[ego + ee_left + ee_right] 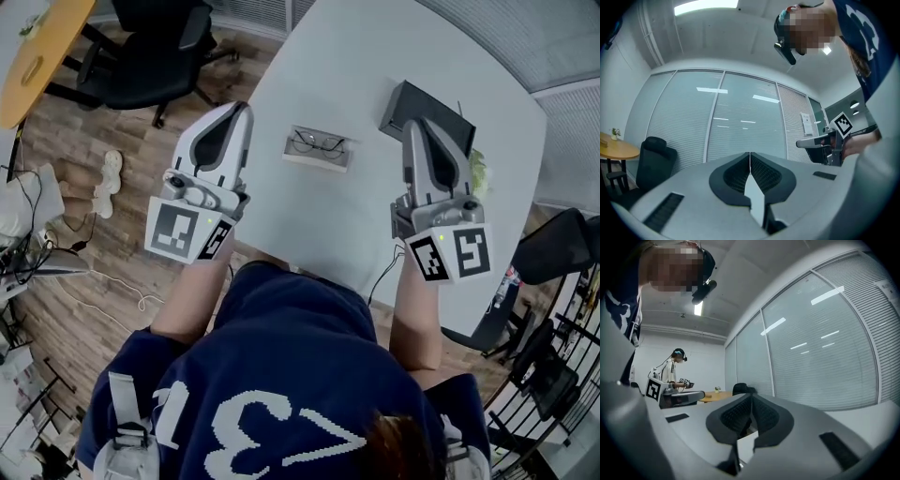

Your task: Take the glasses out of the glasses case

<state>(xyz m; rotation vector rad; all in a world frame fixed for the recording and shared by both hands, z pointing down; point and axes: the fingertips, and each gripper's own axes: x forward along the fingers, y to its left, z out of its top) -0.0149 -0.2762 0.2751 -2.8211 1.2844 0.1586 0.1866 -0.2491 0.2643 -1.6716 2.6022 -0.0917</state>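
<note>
On the white table [347,56] the glasses [317,142] sit inside the open case [315,161], between the two grippers and touching neither. Left gripper [246,109] has its fingers pressed together on nothing, and it's the same deal for the right gripper [415,124]. A black box [436,105] lies by the right one's tips.

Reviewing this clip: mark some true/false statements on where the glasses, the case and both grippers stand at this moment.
1. The glasses lie in the open glasses case on the white table. True.
2. The left gripper is clamped on the glasses. False: its jaws are together on nothing, clear of the case.
3. The right gripper is shut and empty. True.
4. The case lies to the right of both grippers. False: in the head view it sits between them, farther out on the table.
5. A black box lies by the right gripper. True.
</note>
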